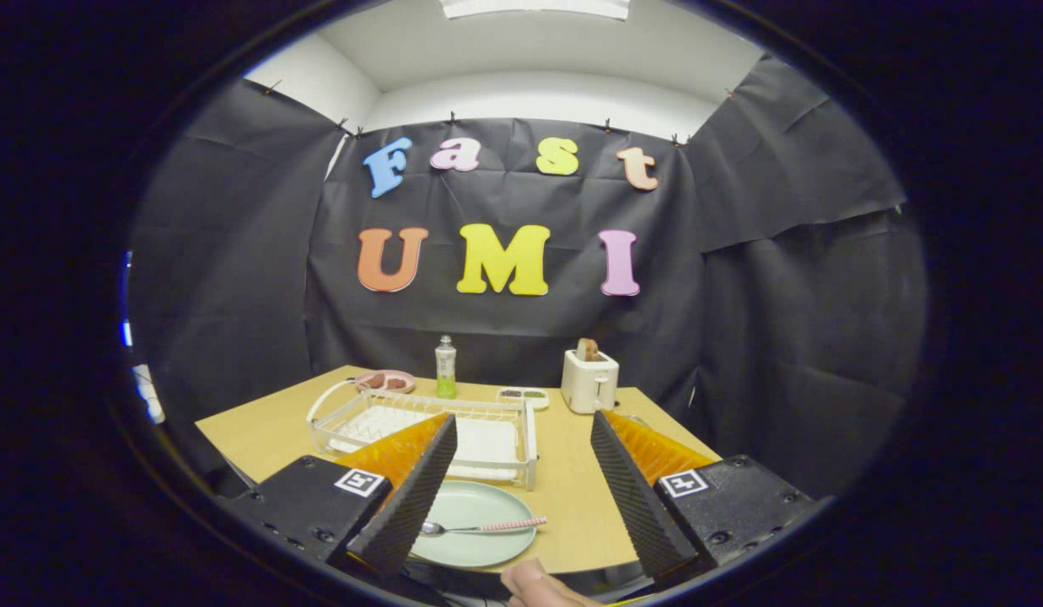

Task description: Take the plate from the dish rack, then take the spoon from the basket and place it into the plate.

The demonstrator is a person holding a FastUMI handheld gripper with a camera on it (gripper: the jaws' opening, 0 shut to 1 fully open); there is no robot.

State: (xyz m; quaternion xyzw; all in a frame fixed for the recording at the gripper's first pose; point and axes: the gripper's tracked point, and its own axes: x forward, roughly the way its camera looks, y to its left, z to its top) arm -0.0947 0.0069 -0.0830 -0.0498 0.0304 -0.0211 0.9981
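A pale green plate (475, 523) lies flat on the wooden table (572, 497), just in front of the white dish rack (428, 426). A spoon (479, 529) with a pink speckled handle rests across the plate, its bowl hidden partly behind my left finger. My gripper (525, 421) is open and raised above the table, with nothing between the fingers. The plate sits low between the fingers, nearer the left one. The rack looks empty of dishes.
Beyond the rack stand a green-liquid bottle (445, 367), a pink plate with food (386, 381), a small two-part dish (523, 394) and a white toaster (589, 379) with bread in it. A person's fingertip (534, 583) shows at the near edge.
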